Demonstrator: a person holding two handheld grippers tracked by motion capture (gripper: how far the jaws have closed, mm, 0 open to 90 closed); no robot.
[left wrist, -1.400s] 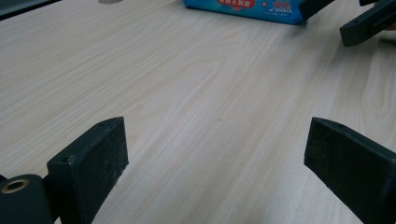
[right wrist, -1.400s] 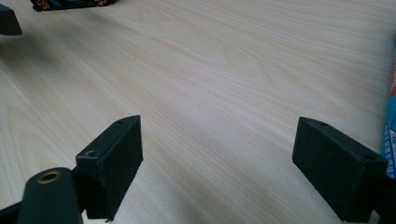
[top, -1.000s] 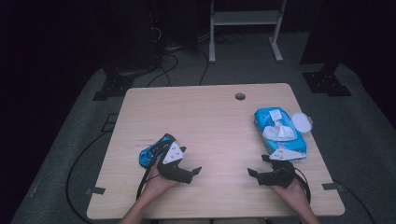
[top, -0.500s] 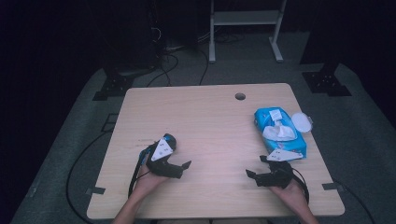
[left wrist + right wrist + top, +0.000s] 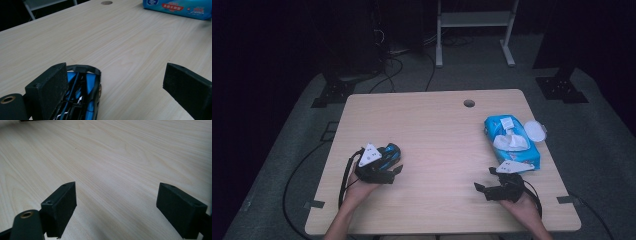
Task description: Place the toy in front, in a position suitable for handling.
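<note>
A blue and black toy car (image 5: 390,151) lies on the wooden table (image 5: 432,140) at the front left. My left gripper (image 5: 396,172) sits over it, open. In the left gripper view the car (image 5: 86,100) rests against the inside of the left jaw, and the right jaw stands far off it; the left gripper (image 5: 117,87) has not closed on it. My right gripper (image 5: 484,180) is held low at the front right, open, with bare wood between its jaws (image 5: 117,207).
A blue pack of wet wipes (image 5: 511,142) (image 5: 180,7) lies at the right edge, its white lid (image 5: 535,131) flipped open and a wipe sticking out. A cable hole (image 5: 469,103) is near the far edge. Dark floor, cables and a stand surround the table.
My left gripper has shifted left and back over the blue car, which now lies under it by the left jaw. The right gripper has hardly moved.
</note>
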